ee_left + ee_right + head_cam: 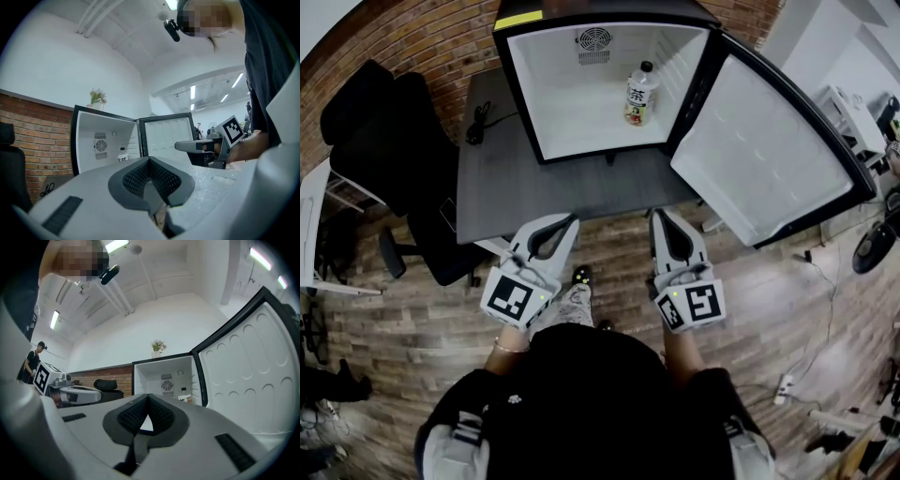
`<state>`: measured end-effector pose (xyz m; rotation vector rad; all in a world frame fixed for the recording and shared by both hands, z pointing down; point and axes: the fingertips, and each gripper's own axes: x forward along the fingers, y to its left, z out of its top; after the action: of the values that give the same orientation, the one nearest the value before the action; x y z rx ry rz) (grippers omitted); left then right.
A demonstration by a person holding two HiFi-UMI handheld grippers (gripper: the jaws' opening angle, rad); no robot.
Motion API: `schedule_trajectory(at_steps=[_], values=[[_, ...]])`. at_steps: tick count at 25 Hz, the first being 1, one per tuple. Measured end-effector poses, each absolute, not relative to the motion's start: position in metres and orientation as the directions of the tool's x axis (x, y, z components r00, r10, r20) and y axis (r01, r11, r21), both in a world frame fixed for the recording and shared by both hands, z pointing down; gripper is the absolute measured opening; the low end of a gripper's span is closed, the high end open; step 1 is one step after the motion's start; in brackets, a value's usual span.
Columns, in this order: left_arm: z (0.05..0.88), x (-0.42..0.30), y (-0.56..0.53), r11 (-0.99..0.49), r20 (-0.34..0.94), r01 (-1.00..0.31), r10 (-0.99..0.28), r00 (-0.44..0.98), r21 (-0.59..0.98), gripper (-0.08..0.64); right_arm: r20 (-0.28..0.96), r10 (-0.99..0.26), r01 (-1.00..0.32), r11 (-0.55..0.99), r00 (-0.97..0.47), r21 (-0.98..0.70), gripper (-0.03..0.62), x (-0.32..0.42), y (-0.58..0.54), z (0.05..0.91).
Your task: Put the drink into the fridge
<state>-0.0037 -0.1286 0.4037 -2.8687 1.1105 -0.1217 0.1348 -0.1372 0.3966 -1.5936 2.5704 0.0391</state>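
A person in a dark top stands before an open fridge (517, 56) set on a dark grey table (553, 197), holding a two-jaw gripper in each hand over the wooden floor (412, 328) in the lower half of the head view. The drink (641, 94), a clear bottle with a white label, stands upright inside the white compartment, right of centre and below the round fan grille on the back wall, near the top of the frame. The fridge door (769, 150) is swung wide open to the right, its white inner liner facing up. The left gripper (570, 219) and the right gripper (659, 216) sit side by side at the table's near edge, both pointing toward the fridge and well apart from the bottle. In each gripper view the ribbed black pads meet at their tips with nothing between them: the jaws of both are together and empty. A black office chair (384, 131) stands at the left of the frame beside the table, in front of a brick wall (422, 37), and a black cable (478, 122) lies on the table's left part. A small potted plant (158, 346) sits on top of the fridge.
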Motion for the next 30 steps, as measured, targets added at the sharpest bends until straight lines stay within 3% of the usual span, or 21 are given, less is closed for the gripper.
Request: schedule_trajectory(at_steps=[30], values=[[0.398,-0.011,-0.112,-0.729,0.039,-0.678,-0.683,0.729,-0.095,-0.003,-0.113,-0.878,-0.882,0.470,-0.465,-0.025,-0.002,0.125,-0.122,0.390]])
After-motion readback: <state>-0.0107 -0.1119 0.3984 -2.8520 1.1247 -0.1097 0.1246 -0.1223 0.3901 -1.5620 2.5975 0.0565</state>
